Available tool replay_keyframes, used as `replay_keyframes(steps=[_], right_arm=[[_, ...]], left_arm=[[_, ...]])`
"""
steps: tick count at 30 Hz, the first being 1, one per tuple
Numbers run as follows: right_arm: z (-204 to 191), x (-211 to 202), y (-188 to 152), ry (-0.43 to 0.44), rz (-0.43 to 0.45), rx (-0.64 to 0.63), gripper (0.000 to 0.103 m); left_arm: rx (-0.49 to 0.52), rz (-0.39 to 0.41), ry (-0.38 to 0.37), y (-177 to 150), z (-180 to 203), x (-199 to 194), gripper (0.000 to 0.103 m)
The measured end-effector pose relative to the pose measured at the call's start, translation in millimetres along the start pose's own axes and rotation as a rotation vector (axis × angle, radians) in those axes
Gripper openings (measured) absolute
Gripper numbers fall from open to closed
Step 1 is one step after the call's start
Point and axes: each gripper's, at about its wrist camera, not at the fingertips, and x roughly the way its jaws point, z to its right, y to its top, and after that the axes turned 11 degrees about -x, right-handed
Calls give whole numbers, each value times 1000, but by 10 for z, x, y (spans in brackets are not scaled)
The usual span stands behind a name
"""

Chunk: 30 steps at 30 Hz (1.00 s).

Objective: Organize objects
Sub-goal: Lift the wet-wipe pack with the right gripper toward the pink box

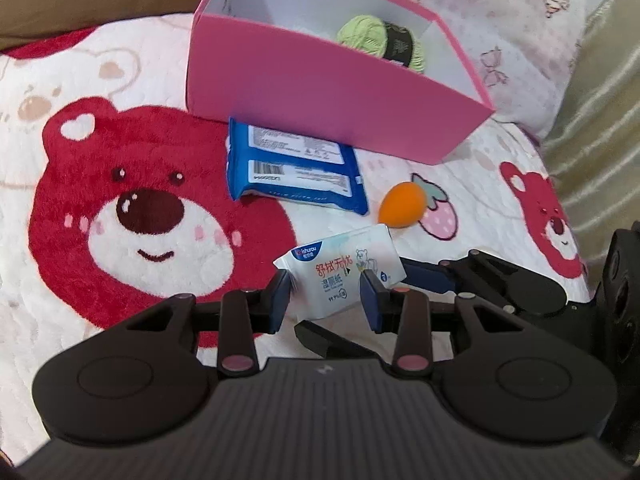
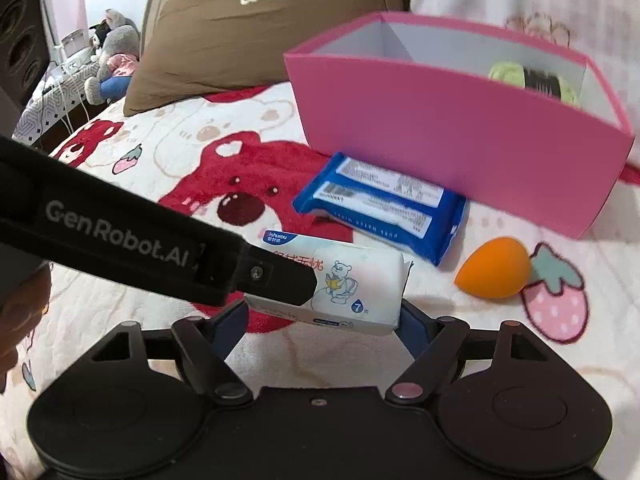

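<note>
Both grippers on one small white wipes pack, lifted clear of the bear-print blanket

The white wipes pack [image 1: 340,266] sits pinched across its narrow width between the nearly closed jaws of the left gripper [image 1: 326,294], while the right gripper [image 2: 322,322] has its jaws set wide around the pack's long ends, blue pads at or just beside them; whether they press I cannot tell. Beyond it on the blanket [image 1: 60,280] lies a blue wipes pack [image 1: 296,164], touching the near wall of the pink box [image 1: 320,92], with an orange sponge egg [image 1: 402,200] just beside a printed strawberry. A green yarn ball [image 1: 374,38] rests inside the box, toward its right end
</note>
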Motion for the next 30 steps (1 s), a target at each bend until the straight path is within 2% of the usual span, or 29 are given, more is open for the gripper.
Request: replay_keyframes(steps=[6, 12, 18, 21, 24, 30], right_arm=[[-73, -228, 68, -13, -5, 18, 82], [-101, -392, 123, -5, -9, 60, 86], [-184, -492, 142, 1, -22, 102, 88], [-225, -617, 248, -34, 0, 66, 86], [-237, -831, 410, -76, 48, 24, 82], [-235, -1207, 721, -141, 94, -2, 81]], left_arm=[[33, -11, 8, -41, 97, -148, 36], [-1, -38, -30, -72, 78, -263, 36], [16, -18, -26, 10, 152, -458, 36], [20, -30, -33, 142, 240, -579, 36], [97, 17, -13, 210, 455, -771, 36], [136, 2, -10, 396, 732, -1014, 37]])
